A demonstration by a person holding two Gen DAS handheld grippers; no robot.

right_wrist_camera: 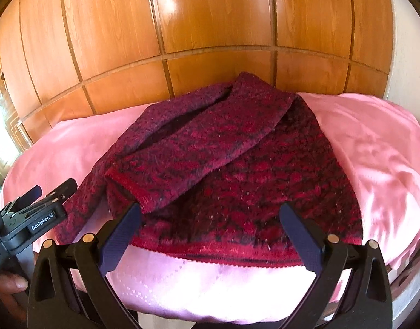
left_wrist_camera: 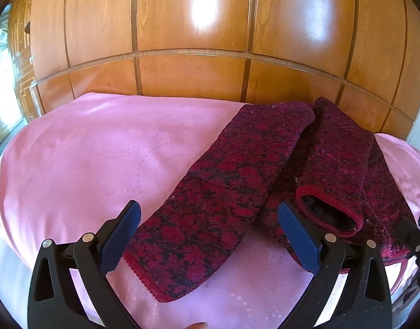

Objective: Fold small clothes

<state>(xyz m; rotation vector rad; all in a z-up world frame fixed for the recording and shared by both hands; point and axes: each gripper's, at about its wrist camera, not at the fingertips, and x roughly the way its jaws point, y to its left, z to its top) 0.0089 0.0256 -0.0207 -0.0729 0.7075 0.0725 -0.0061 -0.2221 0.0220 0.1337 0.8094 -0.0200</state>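
A dark red and black floral knit sweater (left_wrist_camera: 237, 181) lies on a pink cloth. One sleeve (left_wrist_camera: 210, 219) stretches out toward the near left. The other sleeve (left_wrist_camera: 338, 175) is folded over the body, its cuff open toward me. In the right wrist view the sweater (right_wrist_camera: 237, 170) lies ahead with the folded sleeve (right_wrist_camera: 182, 159) across it and the hem at the near edge. My left gripper (left_wrist_camera: 208, 215) is open and empty, its fingers straddling the outstretched sleeve's cuff end. My right gripper (right_wrist_camera: 210, 216) is open and empty just above the hem.
The pink cloth (left_wrist_camera: 86, 150) covers a rounded table top (right_wrist_camera: 374, 142). A wooden panelled wardrobe (left_wrist_camera: 199, 41) stands right behind it. The left gripper's body (right_wrist_camera: 31, 219) shows at the left of the right wrist view. A bright window (left_wrist_camera: 1, 54) is at far left.
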